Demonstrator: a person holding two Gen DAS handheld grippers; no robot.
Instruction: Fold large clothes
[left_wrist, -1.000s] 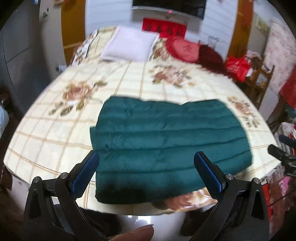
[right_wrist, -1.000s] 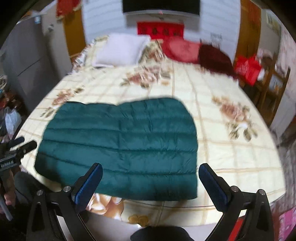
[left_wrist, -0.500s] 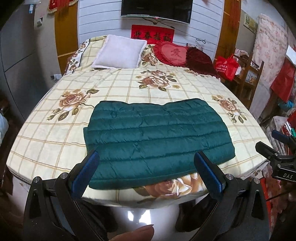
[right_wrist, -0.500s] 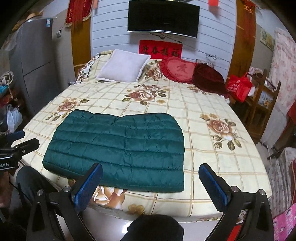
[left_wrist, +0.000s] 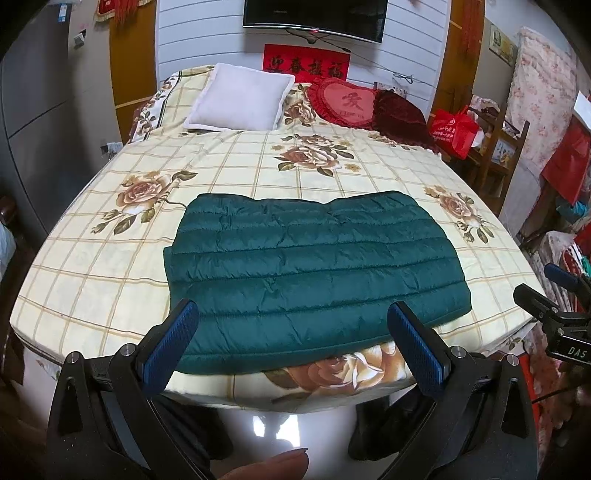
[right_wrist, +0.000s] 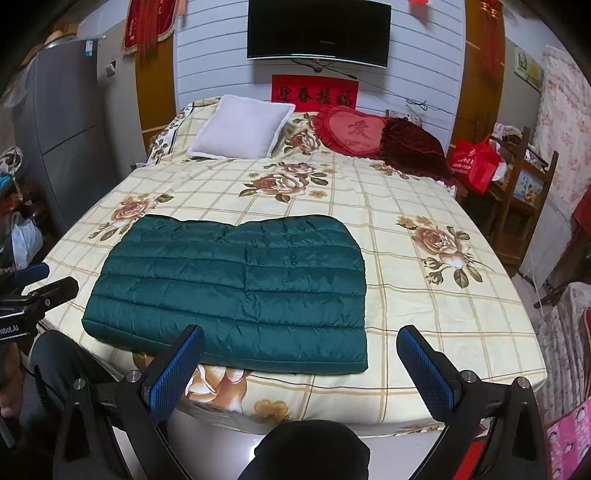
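Note:
A dark green quilted jacket (left_wrist: 314, 273) lies folded into a flat rectangle near the foot of the bed (left_wrist: 110, 258); it also shows in the right wrist view (right_wrist: 236, 291). My left gripper (left_wrist: 291, 345) is open and empty, held off the foot of the bed, in front of the jacket's near edge. My right gripper (right_wrist: 301, 363) is open and empty, held off the bed near the jacket's near right corner. Each gripper shows at the edge of the other's view: the right one (left_wrist: 550, 295) and the left one (right_wrist: 40, 280).
A white pillow (left_wrist: 240, 98), a red heart cushion (left_wrist: 347, 101) and a dark red cushion (left_wrist: 402, 118) lie at the head of the bed. A wooden chair with a red bag (left_wrist: 456, 131) stands at the right. A grey wardrobe (right_wrist: 62, 122) stands at the left.
Both grippers have pulled back and up from the jacket toward the foot of the bed. The jacket looks smaller and lies still. Both stay open.

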